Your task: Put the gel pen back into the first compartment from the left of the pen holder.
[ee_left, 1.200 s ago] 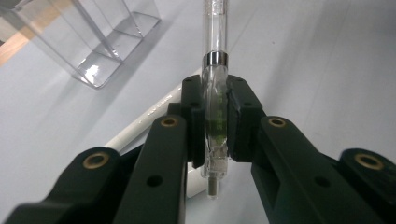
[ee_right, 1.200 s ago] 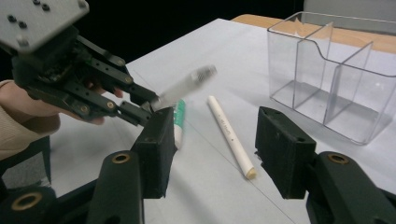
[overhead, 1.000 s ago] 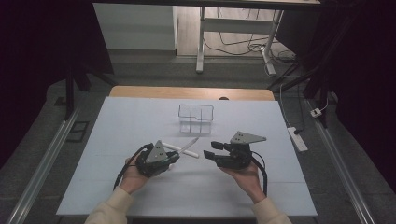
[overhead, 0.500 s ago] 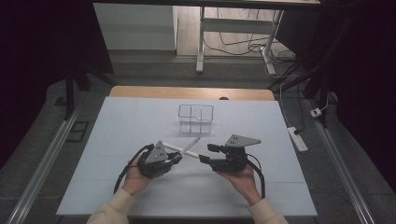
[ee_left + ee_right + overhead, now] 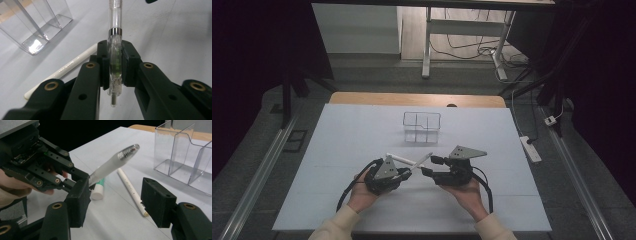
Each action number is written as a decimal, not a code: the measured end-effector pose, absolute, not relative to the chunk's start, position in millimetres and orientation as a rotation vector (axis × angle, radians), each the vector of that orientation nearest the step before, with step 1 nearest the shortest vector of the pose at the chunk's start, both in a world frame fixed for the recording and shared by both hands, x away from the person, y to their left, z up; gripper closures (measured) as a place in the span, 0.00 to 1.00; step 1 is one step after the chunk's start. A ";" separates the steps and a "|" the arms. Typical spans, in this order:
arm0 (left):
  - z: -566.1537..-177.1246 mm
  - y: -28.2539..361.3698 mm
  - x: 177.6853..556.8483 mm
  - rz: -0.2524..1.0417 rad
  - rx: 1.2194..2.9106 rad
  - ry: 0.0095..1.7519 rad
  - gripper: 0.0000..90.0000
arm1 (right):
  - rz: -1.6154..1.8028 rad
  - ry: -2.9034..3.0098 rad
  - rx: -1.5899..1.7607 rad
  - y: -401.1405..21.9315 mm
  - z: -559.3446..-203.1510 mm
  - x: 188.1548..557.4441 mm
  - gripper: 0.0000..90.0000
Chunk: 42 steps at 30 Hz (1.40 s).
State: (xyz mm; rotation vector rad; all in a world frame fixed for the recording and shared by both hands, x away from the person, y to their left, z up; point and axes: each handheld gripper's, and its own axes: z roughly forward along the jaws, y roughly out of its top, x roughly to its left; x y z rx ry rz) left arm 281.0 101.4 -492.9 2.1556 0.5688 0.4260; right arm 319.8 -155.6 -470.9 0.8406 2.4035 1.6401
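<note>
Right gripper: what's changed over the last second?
The right gripper moved left toward the clear pen held in the left gripper; its jaws have just been opening and aren't gripping anything. The left grip, white pen and clear organizer stayed put.

The clear pen point(image 5: 115, 50) is being held in the left tool point(image 5: 115, 65), clamped between the two pads at its lower barrel, where a green part is showing through the clear plastic. A silver ring is sitting just above the pads, and a small nib end is poking out below them. Its frosted upper barrel point(image 5: 112, 165) is tilting up off the worktop, its rounded tip pointing toward the right tool point(image 5: 428, 165) and lying just beside it.
</note>
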 end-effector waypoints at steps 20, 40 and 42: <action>-497.3 91.5 278.7 0.422 2.216 0.520 0.87 | 1.689 2.378 0.864 -150.2 -471.5 318.6 0.54; -498.4 86.8 278.2 0.431 2.227 0.541 0.85 | 1.786 2.390 0.879 -149.7 -472.9 318.9 0.78; -498.5 87.1 278.6 0.433 2.224 0.550 0.84 | 1.803 2.401 0.870 -150.0 -472.6 319.2 0.82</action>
